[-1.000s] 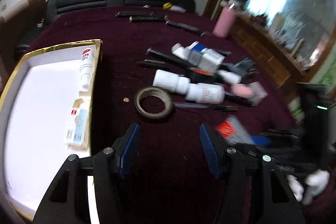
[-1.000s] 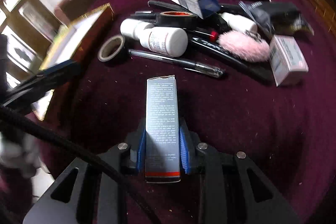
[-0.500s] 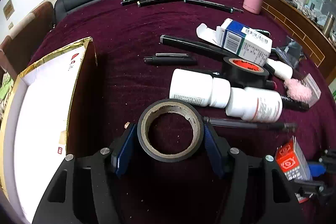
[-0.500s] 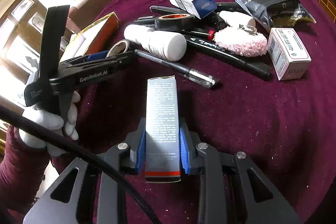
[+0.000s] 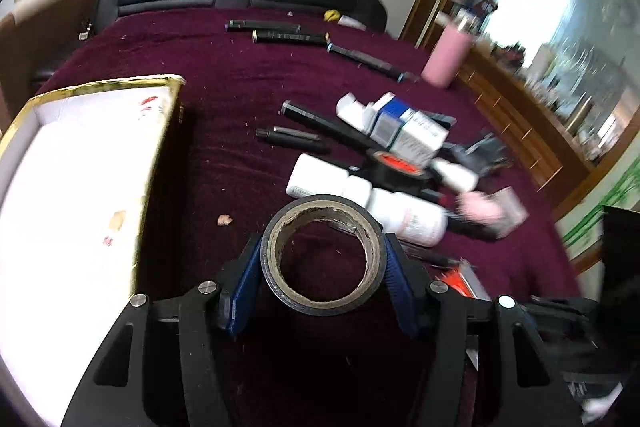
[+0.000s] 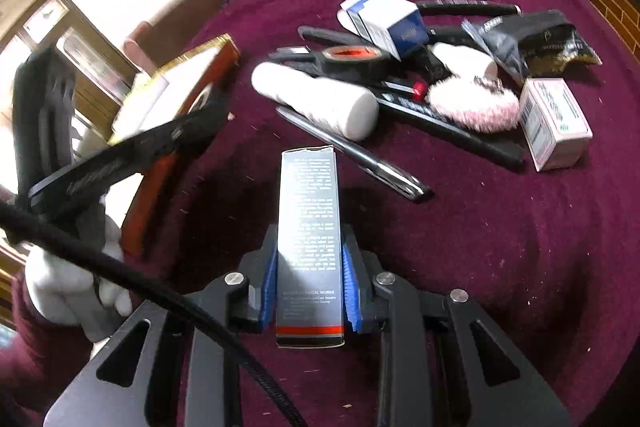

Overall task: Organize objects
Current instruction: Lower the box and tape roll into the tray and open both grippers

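a table (image 5: pixel 224 99) draped in maroon cloth carries an open gold-rimmed box (image 5: pixel 80 163) at left and, right of it, bottles (image 5: pixel 360 193), pens (image 5: pixel 292 139), cartons (image 6: pixel 554 123), black tape (image 6: pixel 352 61) and a pink flask (image 5: pixel 448 61).

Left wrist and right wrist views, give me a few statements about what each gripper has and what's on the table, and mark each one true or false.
1. The left gripper has the roll of tape between its fingers. True; its jaws have just been closing on it.
2. The right gripper is empty. False: it is shut on a tall grey carton.
3. The pink bottle lies on its side. False: it stands upright at the far edge of the table.
4. The gold-edged box is to the left of the tape roll in the left wrist view. True.
5. A silver pen lies on the maroon cloth beyond the carton. True.
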